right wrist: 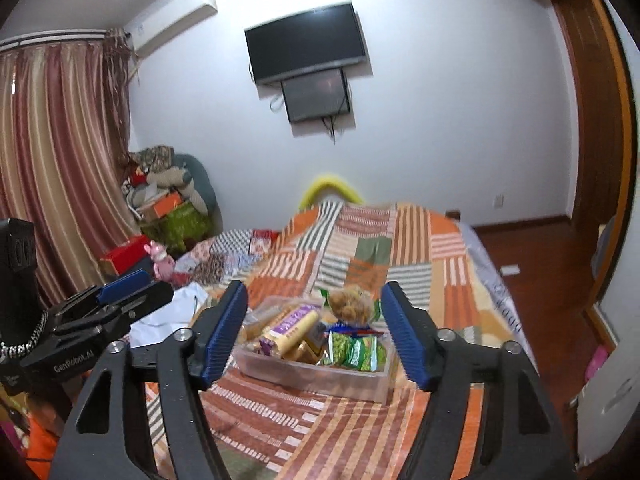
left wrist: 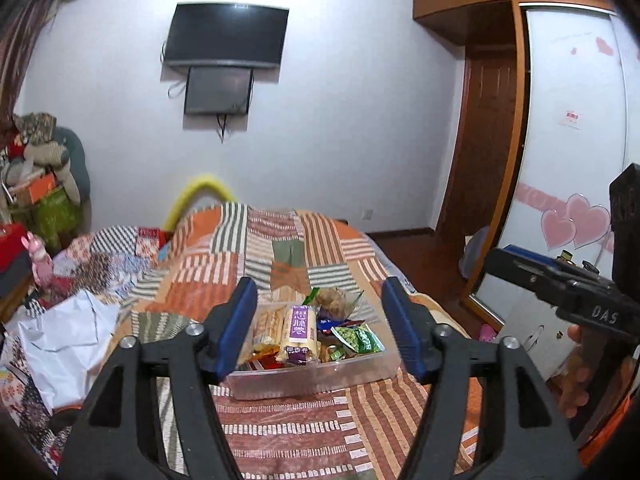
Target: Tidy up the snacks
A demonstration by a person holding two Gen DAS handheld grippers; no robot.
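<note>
Both your grippers, left gripper [left wrist: 319,330] and right gripper [right wrist: 314,334], hang above the bed [left wrist: 280,432] with jaws apart and nothing between them. The tray [left wrist: 312,378] sits on the quilt ahead, packed with snacks: a purple pack [left wrist: 298,330], green packets [right wrist: 354,350], a brown bun [right wrist: 352,302]. These look light, crinkly and slippery; the bun probably crushes easily. Pinch packets across a flat middle, gently.
</note>
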